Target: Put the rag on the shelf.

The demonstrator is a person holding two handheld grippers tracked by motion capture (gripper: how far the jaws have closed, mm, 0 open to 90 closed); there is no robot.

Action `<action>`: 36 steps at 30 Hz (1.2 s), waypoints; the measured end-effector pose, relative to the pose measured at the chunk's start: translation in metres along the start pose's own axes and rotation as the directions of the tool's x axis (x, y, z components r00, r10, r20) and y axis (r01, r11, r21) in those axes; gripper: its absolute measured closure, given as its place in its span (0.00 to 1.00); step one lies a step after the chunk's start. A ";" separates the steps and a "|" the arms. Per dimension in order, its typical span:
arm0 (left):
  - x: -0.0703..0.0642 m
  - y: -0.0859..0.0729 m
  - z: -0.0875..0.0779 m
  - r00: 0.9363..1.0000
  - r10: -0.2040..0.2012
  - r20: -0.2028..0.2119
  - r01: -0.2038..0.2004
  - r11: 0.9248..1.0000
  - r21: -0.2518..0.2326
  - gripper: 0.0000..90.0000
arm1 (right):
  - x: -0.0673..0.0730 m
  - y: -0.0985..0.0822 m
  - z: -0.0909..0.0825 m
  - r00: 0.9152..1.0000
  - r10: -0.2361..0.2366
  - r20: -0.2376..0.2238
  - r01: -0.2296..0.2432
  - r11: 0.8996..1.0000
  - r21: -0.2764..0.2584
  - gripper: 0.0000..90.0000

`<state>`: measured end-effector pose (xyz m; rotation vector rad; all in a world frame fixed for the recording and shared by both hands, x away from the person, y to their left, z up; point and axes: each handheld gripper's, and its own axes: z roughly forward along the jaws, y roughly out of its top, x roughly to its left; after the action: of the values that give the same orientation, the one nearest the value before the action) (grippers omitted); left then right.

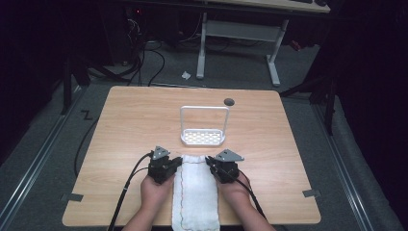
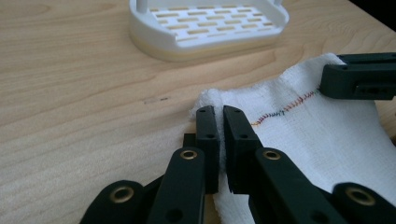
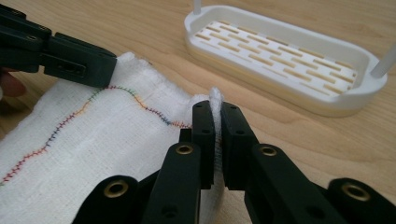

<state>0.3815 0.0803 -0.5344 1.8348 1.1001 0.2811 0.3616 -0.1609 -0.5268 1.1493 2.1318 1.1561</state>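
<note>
A long white cloth [image 1: 195, 192] with a multicolour stitched seam lies on the wooden table [image 1: 130, 125], running from the front edge toward the middle. My left gripper [image 1: 180, 161] pinches its far left corner; in the left gripper view the jaws [image 2: 219, 112] stand together with a fold of cloth [image 2: 317, 135] between the pads. My right gripper [image 1: 209, 160] pinches the far right corner, and in the right gripper view a ridge of cloth [image 3: 93, 140] stands up between its closed jaws [image 3: 216, 107]. Each gripper view also shows the other gripper's jaw tip on the cloth.
A white slotted rack [image 1: 204, 137] with a tall wire handle stands just beyond the cloth, mid-table. A dark round grommet [image 1: 229, 101] sits near the far edge. Cables trail from both grippers toward the front edge. A white-legged desk [image 1: 240, 29] stands on the floor behind.
</note>
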 end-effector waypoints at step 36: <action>-0.058 0.118 -0.086 0.991 0.121 -0.057 -0.133 0.869 -0.477 0.95 | -0.003 0.109 -0.099 0.989 -0.017 0.150 0.087 0.875 -0.476 0.95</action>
<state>0.3642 0.0694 -0.3784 1.4559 0.8306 0.6017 0.3430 -0.1760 -0.3812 0.9033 1.6227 1.4281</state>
